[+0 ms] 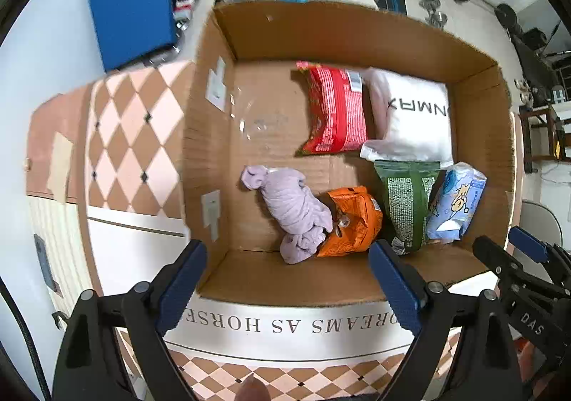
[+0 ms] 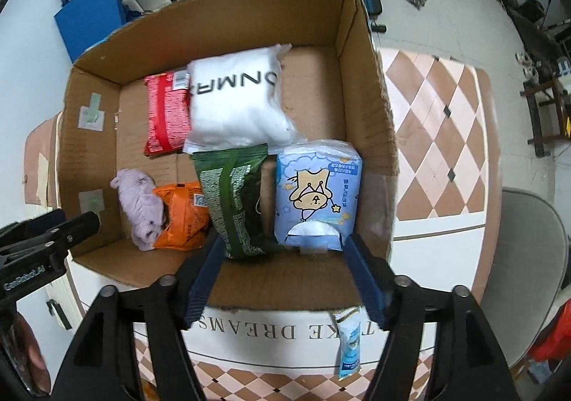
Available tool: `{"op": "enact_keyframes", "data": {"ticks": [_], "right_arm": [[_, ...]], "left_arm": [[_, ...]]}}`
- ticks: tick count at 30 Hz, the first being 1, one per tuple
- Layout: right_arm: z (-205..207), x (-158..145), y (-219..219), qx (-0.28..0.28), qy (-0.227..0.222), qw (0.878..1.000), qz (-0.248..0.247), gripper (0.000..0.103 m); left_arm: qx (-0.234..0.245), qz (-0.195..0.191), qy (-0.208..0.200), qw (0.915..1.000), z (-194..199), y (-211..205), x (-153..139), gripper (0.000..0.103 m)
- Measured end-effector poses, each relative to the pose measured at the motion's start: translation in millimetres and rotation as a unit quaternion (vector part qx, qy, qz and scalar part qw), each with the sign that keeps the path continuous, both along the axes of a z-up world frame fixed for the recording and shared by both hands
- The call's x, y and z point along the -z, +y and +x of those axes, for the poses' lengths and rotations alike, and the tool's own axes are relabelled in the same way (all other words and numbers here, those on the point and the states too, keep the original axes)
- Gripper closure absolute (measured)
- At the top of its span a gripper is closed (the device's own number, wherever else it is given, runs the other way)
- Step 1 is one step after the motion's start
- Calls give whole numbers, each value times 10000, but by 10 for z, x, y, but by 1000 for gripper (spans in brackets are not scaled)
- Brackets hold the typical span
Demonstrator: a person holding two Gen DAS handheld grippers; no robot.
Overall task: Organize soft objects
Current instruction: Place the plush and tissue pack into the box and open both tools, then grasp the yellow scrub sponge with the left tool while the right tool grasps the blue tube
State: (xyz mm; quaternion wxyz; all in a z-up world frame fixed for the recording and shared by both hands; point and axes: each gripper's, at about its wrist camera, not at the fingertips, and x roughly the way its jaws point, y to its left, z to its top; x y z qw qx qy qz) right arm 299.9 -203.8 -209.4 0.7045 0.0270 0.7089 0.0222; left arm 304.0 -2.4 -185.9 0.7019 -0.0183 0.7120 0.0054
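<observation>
Inside the cardboard box [image 2: 367, 86], packets sit crowded. Both hand-held grippers, left [image 1: 287, 285] and right [image 2: 283, 279], hover spread, empty. Reaching in may topple the leaning green pouch [image 2: 233, 201].

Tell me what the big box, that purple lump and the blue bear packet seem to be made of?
The box looks like plain brown corrugated cardboard: matte, with fluted raw edges. The purple lump seems a soft fabric, maybe fleece; it wrinkles and folds loosely. The blue bear packet appears wrapped in thin glossy plastic film that crinkles and catches light.

The white pillow [image 2: 235, 97] hides the red packet's [image 2: 166, 111] right side; the purple cloth [image 2: 141, 204] overlaps the orange bag [image 2: 182, 219].
</observation>
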Motion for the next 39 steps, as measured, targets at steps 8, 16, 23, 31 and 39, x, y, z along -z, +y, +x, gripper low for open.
{"op": "enact_keyframes", "data": {"ticks": [8,16,23,31,39], "right_arm": [[-256,-332,65,-261,-443,9986,-153,19],[-481,-617,65,-400,-902,9943,-405,7],[-617,-802,46,-367,-1187,9918,-302,0],[-745,-1003,49,-338,-1461,9885,-193,0],[-855,-1147,13,-276,-1599,9868,-22,0]], "left_arm": [[-219,53,-521,9984,-325,59,-221,4],[-274,386,-1067,9932,-582,14,-451,4],[-265,488,-1355,9892,-729,-17,-641,4],[-264,504,-1651,9846,-848,-85,-885,4],[-331,498,-1696,9837,-928,-151,-951,3]]}}
